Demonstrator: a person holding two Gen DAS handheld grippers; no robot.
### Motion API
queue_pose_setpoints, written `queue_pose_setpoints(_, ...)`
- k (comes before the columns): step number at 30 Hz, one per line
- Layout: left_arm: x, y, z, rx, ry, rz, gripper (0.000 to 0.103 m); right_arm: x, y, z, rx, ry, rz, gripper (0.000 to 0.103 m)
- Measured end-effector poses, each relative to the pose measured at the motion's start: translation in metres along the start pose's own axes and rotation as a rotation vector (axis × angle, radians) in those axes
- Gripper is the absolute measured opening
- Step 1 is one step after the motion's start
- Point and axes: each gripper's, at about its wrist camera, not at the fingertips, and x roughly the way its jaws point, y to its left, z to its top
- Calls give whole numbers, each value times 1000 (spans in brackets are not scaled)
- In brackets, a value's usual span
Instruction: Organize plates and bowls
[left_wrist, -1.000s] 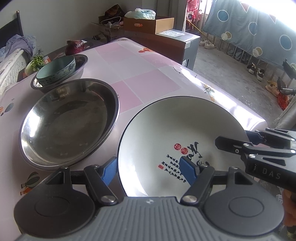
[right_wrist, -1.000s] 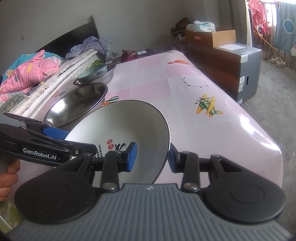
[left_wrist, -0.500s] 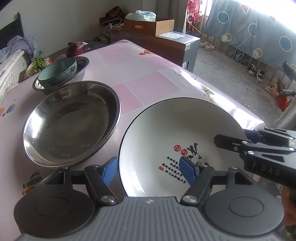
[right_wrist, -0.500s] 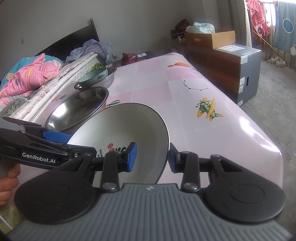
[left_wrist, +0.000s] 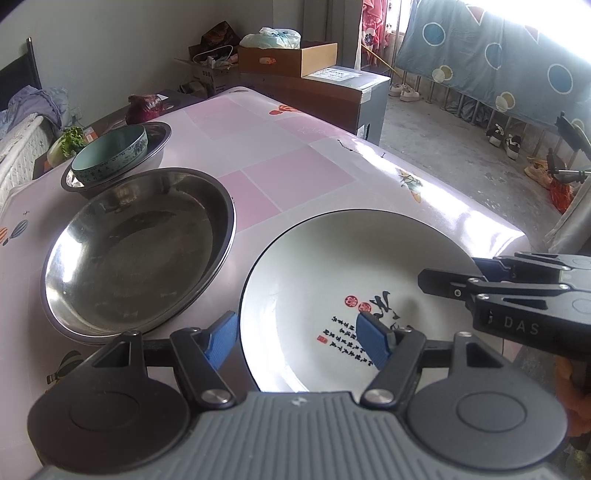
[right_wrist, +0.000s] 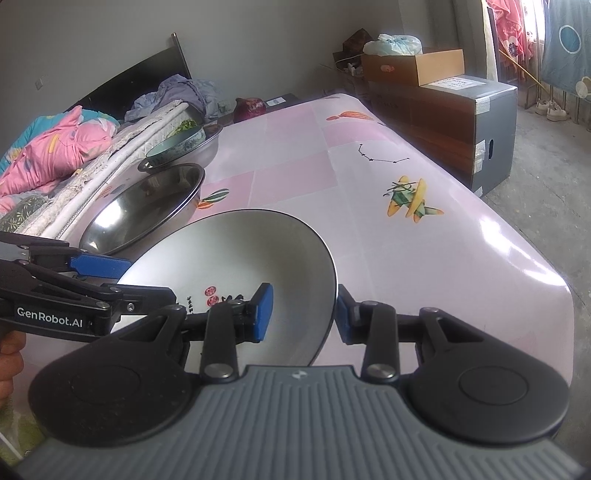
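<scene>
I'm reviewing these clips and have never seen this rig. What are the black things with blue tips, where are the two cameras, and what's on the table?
No robot here: a person holds one pair of tongs in each hand, with a fisheye camera on each looking along its fingers. The left view shows the left tongs straddling the near rim of the white plate; the right tongs straddle its other rim. Both pairs look open, not clamped. On the pink table there is also a large steel basin. Behind it a teal bowl sits inside a smaller steel bowl.
</scene>
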Motion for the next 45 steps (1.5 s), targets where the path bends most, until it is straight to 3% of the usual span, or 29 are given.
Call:
queue_pose_setpoints(22,3,5,-9,6,4,-9,69,2,0,-8,-1,-16,-2,35)
queue_pose_setpoints(23,4,6,-10,3,5,-18,64,2,1,-9,-1,-17,-3,35)
queue_pose_setpoints(36,-9,18,-20,-39,-3,-118,64,-5,-5,-11,5,-28,2,34)
queue_pose_setpoints(45,4,14,-24,17,7,-87,51,-10,-1,-19,-8,-31,-20,33)
